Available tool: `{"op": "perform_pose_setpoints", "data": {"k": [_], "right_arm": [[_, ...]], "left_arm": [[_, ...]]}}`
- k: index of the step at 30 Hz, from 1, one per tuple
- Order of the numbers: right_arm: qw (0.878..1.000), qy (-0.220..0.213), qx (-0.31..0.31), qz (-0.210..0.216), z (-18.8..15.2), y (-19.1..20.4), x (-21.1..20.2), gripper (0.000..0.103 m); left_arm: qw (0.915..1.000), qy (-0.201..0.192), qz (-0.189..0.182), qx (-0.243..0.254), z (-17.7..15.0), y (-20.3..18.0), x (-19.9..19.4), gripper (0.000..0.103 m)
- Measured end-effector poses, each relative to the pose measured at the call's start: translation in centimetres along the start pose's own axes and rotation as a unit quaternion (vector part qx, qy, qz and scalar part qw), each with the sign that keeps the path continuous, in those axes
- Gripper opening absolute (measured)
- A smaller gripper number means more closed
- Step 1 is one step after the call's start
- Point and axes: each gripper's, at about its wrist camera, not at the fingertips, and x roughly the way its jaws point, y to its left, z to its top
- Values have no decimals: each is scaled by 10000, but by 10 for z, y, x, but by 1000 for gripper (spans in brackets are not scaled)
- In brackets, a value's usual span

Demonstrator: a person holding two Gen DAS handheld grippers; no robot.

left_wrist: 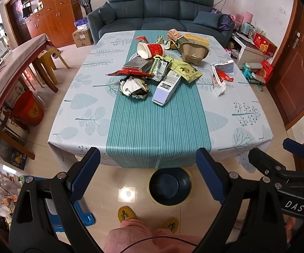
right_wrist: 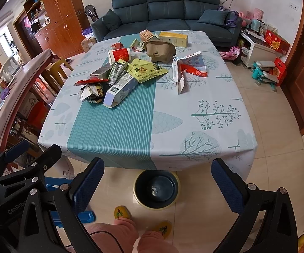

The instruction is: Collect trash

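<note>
A heap of trash lies at the far half of the table (left_wrist: 156,126) (right_wrist: 118,126): a red paper cup (left_wrist: 150,50) (right_wrist: 119,55) on its side, a white and lilac carton (left_wrist: 167,87) (right_wrist: 120,89), a crumpled wrapper (left_wrist: 132,87) (right_wrist: 91,92), a brown pulp tray (left_wrist: 194,51) (right_wrist: 160,50) and a torn white and red packet (left_wrist: 222,74) (right_wrist: 188,69). A dark bin (left_wrist: 169,186) (right_wrist: 156,189) stands on the floor at the table's near edge. My left gripper (left_wrist: 147,175) and right gripper (right_wrist: 158,181) both hang open and hold nothing, above the bin and short of the table.
A blue sofa (left_wrist: 162,10) (right_wrist: 168,10) stands behind the table. A long wooden table (left_wrist: 10,69) and a red bucket (left_wrist: 28,110) are on the left, and boxes clutter the floor on the right. The person's feet in yellow slippers (left_wrist: 126,214) (right_wrist: 121,211) stand by the bin.
</note>
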Motion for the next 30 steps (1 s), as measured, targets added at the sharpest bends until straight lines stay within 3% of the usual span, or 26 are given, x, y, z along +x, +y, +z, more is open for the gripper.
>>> {"op": "perform_pose_setpoints", "data": {"k": [30], "right_arm": [[9999,-49,-4,144,13,4,-2,103]], "left_arm": [[10000,14,78,-36,9,-2,-1,90]]}}
